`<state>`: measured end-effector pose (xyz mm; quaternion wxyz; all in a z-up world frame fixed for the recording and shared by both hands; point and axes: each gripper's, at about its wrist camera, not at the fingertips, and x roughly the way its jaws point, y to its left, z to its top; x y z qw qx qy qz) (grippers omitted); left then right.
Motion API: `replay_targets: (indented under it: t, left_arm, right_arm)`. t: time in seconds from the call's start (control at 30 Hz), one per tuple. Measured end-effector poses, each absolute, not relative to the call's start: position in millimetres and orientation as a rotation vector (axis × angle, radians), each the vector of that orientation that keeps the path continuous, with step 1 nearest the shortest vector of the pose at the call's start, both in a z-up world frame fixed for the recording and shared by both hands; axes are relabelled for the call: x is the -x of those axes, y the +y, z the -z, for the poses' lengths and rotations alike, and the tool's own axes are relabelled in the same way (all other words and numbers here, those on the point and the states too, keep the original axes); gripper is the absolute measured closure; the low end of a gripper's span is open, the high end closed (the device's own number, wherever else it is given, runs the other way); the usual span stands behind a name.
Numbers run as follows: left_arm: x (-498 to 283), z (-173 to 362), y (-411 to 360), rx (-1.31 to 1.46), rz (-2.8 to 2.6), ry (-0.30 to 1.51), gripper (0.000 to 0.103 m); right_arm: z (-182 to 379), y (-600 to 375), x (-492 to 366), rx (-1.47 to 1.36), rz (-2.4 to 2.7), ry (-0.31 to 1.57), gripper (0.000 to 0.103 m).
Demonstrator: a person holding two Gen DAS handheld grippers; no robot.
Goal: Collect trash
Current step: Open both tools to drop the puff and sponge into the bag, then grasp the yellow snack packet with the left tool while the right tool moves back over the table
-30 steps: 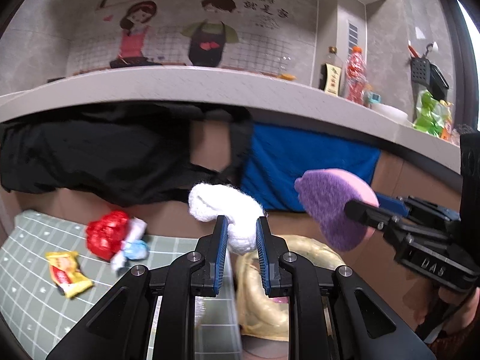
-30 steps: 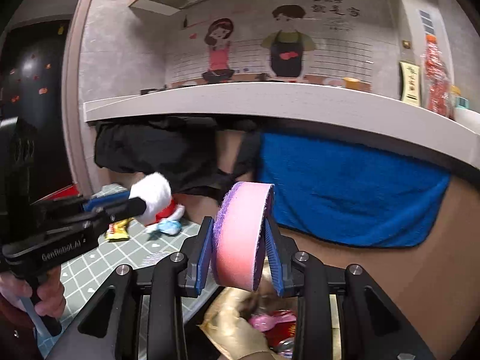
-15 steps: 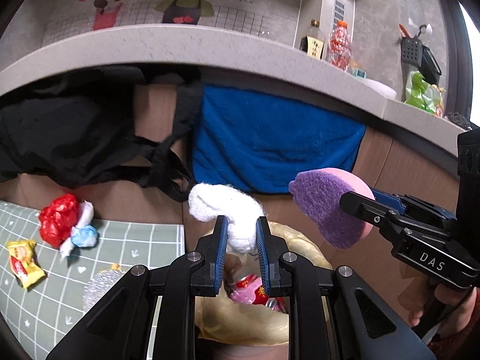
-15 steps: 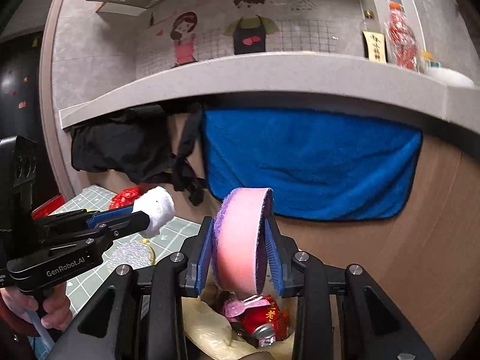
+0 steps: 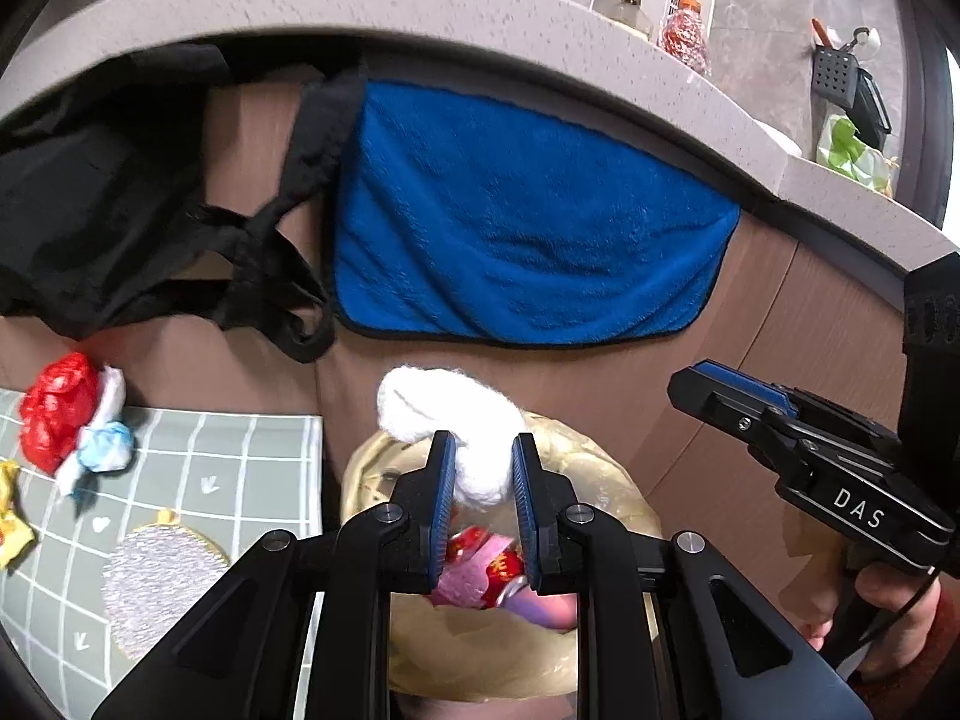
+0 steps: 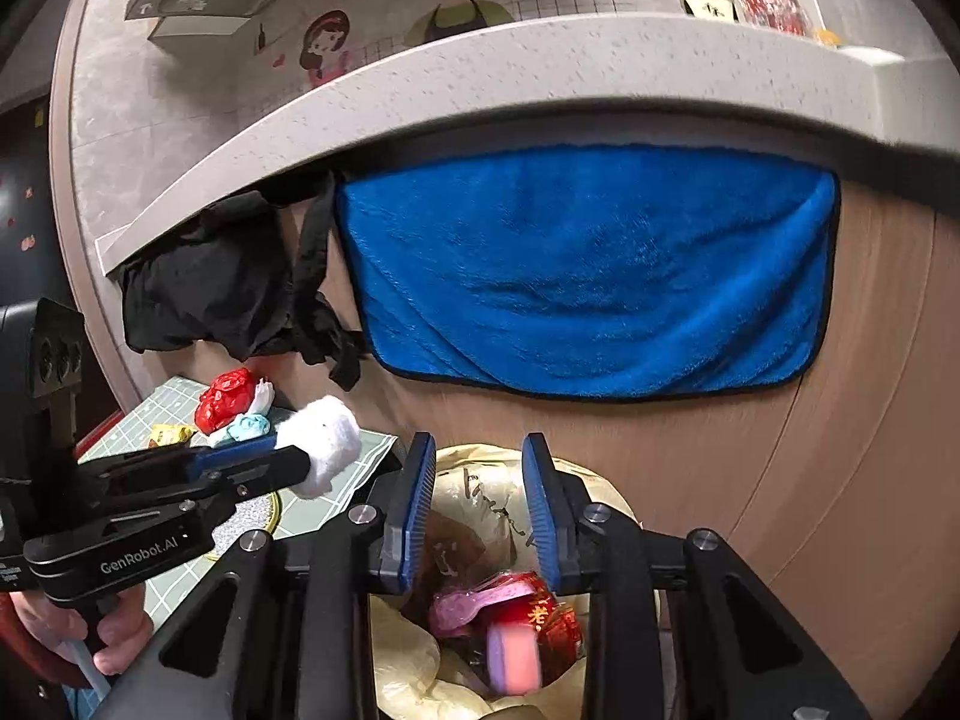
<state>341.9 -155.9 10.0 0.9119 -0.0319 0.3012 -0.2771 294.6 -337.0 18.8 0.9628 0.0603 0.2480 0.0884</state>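
Observation:
My left gripper is shut on a white fluffy wad and holds it over the open yellow trash bag. The wad also shows in the right wrist view. My right gripper is open and empty above the same bag. The pink-and-purple sponge lies blurred inside the bag among red and pink wrappers. In the left wrist view my right gripper shows at the right, empty.
A green grid mat lies left of the bag with red crumpled trash, a blue-white wad, a yellow wrapper and a silver scouring pad. A blue towel and black cloth hang under the counter.
My right gripper opened and the pink-and-purple sponge dropped into the bag. Both grippers moved forward and down over the bag. The left still holds the white wad.

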Motion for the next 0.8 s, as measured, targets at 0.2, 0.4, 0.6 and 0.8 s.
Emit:
replay_targets:
  t: [0.2, 0.4, 0.6, 0.8]
  left_arm:
    - [-371, 23, -163, 0.075, 0.624, 0.804, 0.044]
    - [-370, 19, -136, 0.116, 0.569, 0.808, 0.043]
    - [-358, 8, -82, 0.154, 0.443, 0.766, 0.043]
    - [-350, 9, 6, 0.192, 0.245, 0.742, 0.043]
  right_arm:
    - [-2, -351, -304, -0.168, -0.116, 0.542, 0.067]
    - [10, -352, -301, -0.171, -0.097, 0.58, 0.067]
    - [5, -335, -293, -0.158, -0.129, 0.573, 0.067]
    - [-3, -297, -292, -0.122, -0.207, 0.568, 0.067]
